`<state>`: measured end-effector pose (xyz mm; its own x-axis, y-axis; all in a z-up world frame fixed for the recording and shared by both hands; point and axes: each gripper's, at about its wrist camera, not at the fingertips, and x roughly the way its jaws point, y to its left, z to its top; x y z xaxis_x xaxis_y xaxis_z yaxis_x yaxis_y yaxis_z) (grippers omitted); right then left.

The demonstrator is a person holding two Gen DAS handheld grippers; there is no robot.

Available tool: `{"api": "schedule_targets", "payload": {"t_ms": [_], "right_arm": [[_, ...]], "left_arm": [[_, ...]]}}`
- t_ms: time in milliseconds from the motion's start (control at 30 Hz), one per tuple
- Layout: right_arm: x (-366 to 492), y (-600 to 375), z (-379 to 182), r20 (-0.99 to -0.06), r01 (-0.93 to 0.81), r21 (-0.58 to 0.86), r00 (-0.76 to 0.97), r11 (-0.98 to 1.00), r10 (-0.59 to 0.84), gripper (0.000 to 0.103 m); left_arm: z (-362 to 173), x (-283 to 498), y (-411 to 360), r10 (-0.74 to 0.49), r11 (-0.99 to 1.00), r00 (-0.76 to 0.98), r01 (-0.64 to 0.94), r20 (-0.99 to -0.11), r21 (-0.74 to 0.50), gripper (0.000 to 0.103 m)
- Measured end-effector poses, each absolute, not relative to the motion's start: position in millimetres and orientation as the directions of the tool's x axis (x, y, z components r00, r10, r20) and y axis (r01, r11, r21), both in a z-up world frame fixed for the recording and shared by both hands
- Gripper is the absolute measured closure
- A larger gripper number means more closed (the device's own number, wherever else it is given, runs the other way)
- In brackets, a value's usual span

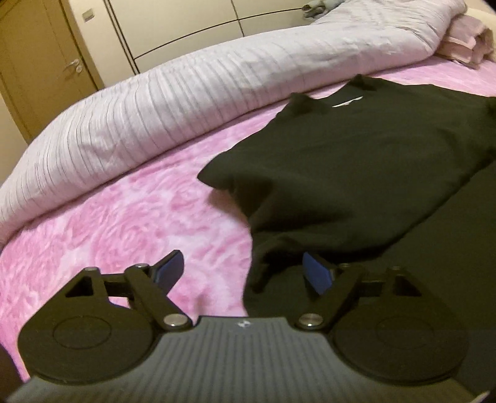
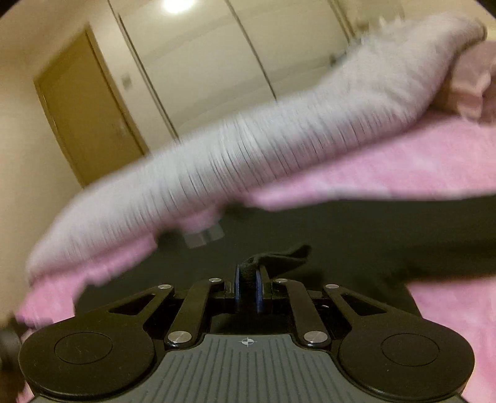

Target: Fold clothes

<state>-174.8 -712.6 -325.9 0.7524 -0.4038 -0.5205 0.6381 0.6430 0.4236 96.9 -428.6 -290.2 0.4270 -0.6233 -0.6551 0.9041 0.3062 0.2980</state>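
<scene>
Left wrist view: the left tongs (image 1: pixel 245 272) stand wide apart, blue pads (image 1: pixel 317 272) facing each other. A dark fold of the black garment (image 1: pixel 356 161) hangs into the gap near the right-hand pad; neither pad presses on it. The garment lies ahead and to the right of the tongs on the pink bedspread (image 1: pixel 124 217), its neck opening at the far end with a white label (image 1: pixel 347 101) showing. A rolled pale lilac duvet (image 1: pixel 186 102) runs across the bed beyond the garment. A folded pink cloth (image 1: pixel 468 43) sits far right; a door (image 1: pixel 46 62) and cupboard fronts (image 1: pixel 201 24) stand behind.

Right wrist view, blurred: the right tongs (image 2: pixel 248 288) are closed on a pinch of the black garment (image 2: pixel 356 235), dark cloth standing up between the pads. The garment spreads ahead and to both sides of the tongs over the pink bedspread (image 2: pixel 387 164). The duvet (image 2: pixel 263 145) lies beyond.
</scene>
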Motion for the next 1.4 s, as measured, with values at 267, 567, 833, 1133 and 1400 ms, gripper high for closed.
{"api": "schedule_targets", "payload": {"t_ms": [267,567,833,1133,1400], "right_arm": [[-179,-717,-348,-0.595,0.609,0.424,0.745,0.671,-0.301,0.094],[-190,-727,-354,-0.607,0.617,0.454,0.742,0.643,-0.284,0.094],[-188,-739,-355,-0.606,0.614,0.463,0.745,0.639,-0.277,0.094],[-193,-748,-361,-0.611,0.598,0.384,0.736,0.703,-0.292,0.094],[-212,-733,-342,-0.67,0.657,0.328,0.668,0.679,-0.323,0.071]], "left_arm": [[-292,105,-415,-0.607,0.292,0.41,0.912,-0.681,0.289,0.064],[-259,106,-406,-0.662,0.252,0.272,0.958,-0.698,0.135,0.051],[-267,125,-478,-0.658,0.287,0.303,0.947,-0.689,0.143,0.053],[-290,125,-516,-0.59,0.278,0.355,0.933,-0.726,0.23,0.052],[-257,75,-490,-0.56,0.209,0.446,0.892,-0.698,0.401,0.051]]}}
